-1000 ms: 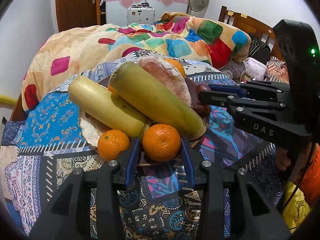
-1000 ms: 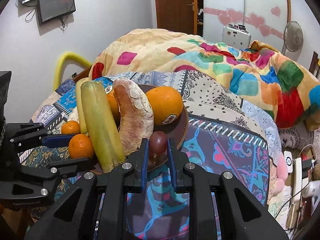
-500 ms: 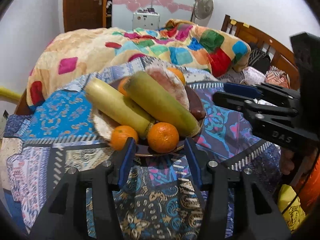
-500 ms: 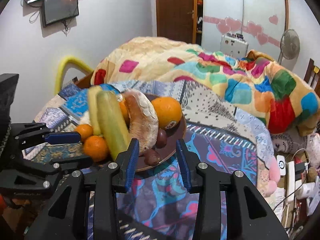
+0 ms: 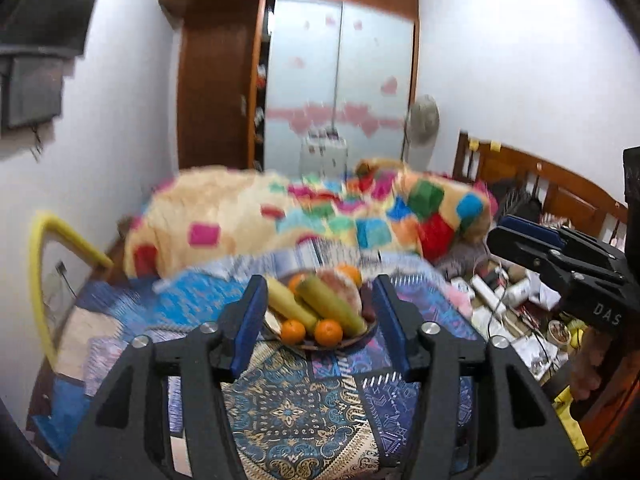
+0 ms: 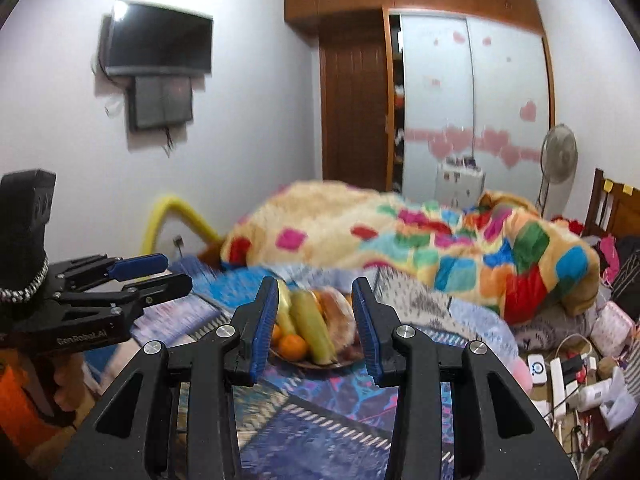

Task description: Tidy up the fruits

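Fruit sits heaped on a brown plate (image 5: 320,346) resting on the patterned bedspread (image 5: 296,408), seen between the fingers of both grippers and well apart from them. Nearest the left gripper (image 5: 318,328), whose jaws are spread wide with nothing between them, two small oranges (image 5: 328,332) lie side by side at the plate's front edge. Just behind them two long yellow-green fruits (image 5: 332,306) lean across the pile, touching a pale rounded fruit (image 5: 340,286), and a larger orange (image 5: 349,271) shows at the back. The right gripper (image 6: 316,324) also has its jaws wide apart and carries nothing; in its view the same plate (image 6: 316,364) is blurred, with the small oranges (image 6: 293,347) on the left and the long fruits (image 6: 312,326) in the middle. Beyond the plate a fluffy blanket (image 6: 420,240) with coloured squares is bunched across the bed. Farther back stand a fan (image 6: 559,156), a wardrobe (image 6: 472,100) with pink heart stickers, and a wall-mounted television (image 6: 158,40)
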{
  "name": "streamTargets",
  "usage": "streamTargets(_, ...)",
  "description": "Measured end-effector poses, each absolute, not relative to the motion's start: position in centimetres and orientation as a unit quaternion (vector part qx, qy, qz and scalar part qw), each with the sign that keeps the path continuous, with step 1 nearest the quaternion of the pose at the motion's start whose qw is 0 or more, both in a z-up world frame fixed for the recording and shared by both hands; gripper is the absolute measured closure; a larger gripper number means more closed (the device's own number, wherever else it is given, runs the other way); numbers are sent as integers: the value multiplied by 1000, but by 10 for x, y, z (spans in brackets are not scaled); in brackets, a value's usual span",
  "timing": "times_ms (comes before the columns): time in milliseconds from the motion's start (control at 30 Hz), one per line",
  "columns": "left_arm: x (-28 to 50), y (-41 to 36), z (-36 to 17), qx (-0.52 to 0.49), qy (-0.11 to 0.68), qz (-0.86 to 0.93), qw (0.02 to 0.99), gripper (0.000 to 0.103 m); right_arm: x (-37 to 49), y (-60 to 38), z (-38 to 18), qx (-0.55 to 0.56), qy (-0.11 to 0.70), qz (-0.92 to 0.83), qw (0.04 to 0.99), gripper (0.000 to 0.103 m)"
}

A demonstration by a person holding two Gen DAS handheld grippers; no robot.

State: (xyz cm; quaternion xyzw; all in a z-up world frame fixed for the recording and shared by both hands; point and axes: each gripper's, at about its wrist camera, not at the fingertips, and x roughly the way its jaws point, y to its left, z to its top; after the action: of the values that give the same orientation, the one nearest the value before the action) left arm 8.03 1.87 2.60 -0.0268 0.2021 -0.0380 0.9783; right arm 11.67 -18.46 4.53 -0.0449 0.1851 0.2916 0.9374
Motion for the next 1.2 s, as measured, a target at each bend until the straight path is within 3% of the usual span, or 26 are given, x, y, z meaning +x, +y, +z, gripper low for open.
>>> streamTargets(167, 23, 8, 53, -11, 138, -28, 990, 36, 75, -189, 67, -31, 135, 293, 946, 66)
streamTargets(533, -30, -1, 66, -1, 89, -11, 996, 6, 30, -196, 73, -17, 80, 263, 961, 21)
streamTargets(667, -36, 0, 67, -4, 85, -7, 996, 1, 20, -197, 76, -17, 63, 249, 966, 13)
streamTargets(733, -38, 1, 68, -6, 85, -8, 996, 0, 18, -198, 76, -12, 59, 244, 968, 1)
streamTargets(1200, -38, -3, 65, -3, 89, -5, 996, 0, 6, -200, 69, -17, 45, 229, 972, 0)
